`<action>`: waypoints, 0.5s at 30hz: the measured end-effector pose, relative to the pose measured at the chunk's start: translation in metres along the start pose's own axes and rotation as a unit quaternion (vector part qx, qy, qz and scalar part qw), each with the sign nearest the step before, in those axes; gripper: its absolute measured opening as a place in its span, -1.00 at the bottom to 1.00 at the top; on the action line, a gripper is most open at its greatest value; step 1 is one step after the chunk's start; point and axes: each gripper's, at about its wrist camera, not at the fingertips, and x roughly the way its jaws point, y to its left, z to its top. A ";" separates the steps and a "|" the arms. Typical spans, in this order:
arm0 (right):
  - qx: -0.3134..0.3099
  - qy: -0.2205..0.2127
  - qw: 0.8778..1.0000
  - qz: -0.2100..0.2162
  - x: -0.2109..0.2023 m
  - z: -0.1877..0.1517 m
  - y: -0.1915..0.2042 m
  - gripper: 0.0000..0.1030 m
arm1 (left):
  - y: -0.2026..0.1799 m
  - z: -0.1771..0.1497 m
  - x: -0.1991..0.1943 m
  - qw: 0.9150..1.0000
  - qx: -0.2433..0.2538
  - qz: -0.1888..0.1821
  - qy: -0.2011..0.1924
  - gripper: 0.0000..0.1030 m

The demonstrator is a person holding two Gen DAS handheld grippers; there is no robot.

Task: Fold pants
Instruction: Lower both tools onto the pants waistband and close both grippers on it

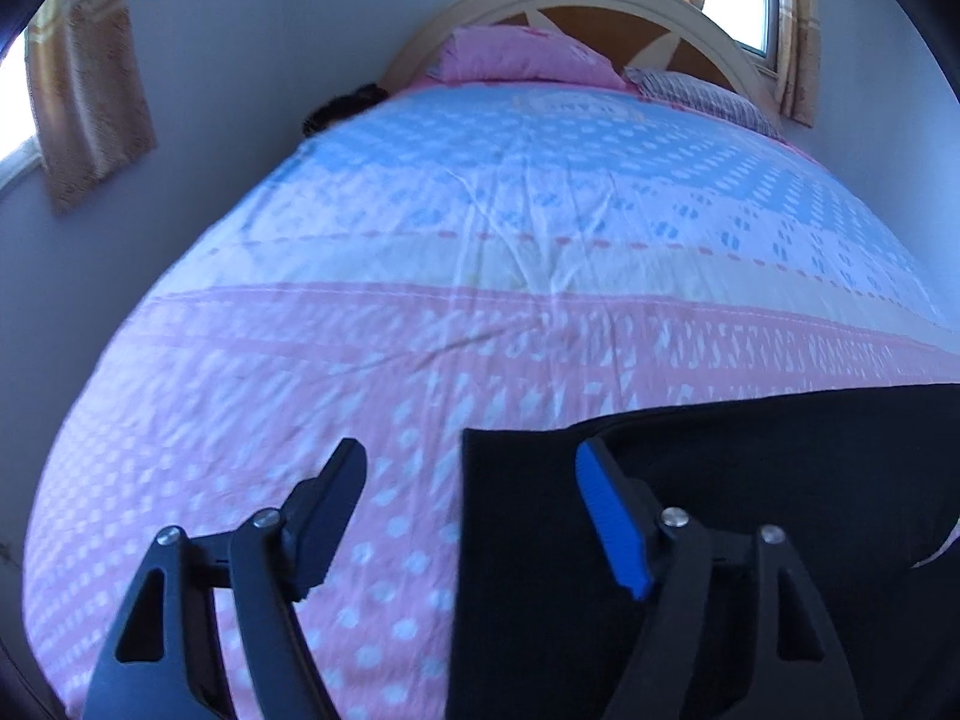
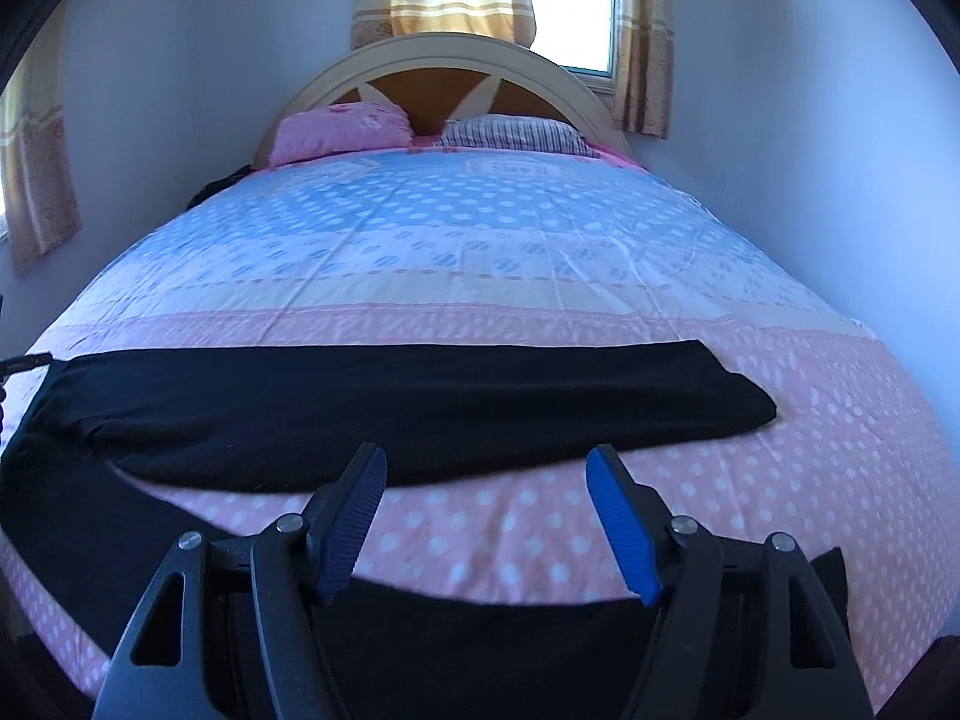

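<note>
Black pants [image 2: 420, 408] lie spread on the pink dotted part of the bedspread. One leg stretches left to right across the right wrist view. The other leg curves down the left side and runs under my right gripper [image 2: 486, 468], which stands open above the bare sheet between the two legs. In the left wrist view the waist end of the pants [image 1: 750, 480] fills the lower right. My left gripper [image 1: 471, 462] is open, its right finger over the black cloth and its left finger over the sheet, straddling the cloth's edge.
The bed [image 2: 480, 252] has a blue, yellow and pink dotted cover. A pink pillow [image 2: 339, 129] and a striped pillow [image 2: 510, 132] lie against the arched headboard [image 2: 444, 54]. Curtained windows sit behind and to the left. Walls close in on both sides.
</note>
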 end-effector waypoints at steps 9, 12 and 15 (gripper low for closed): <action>-0.004 0.018 1.000 -0.016 0.035 0.017 -0.023 0.37 | 0.004 0.003 0.035 0.999 0.005 -0.032 0.036 -0.08; 0.019 0.024 0.999 -0.019 0.047 0.026 -0.044 0.36 | 0.000 0.004 0.035 0.998 0.011 -0.042 0.033 -0.25; 0.054 0.029 0.998 -0.027 0.059 0.035 -0.072 0.31 | -0.004 0.005 0.035 0.999 0.022 -0.038 0.032 -0.34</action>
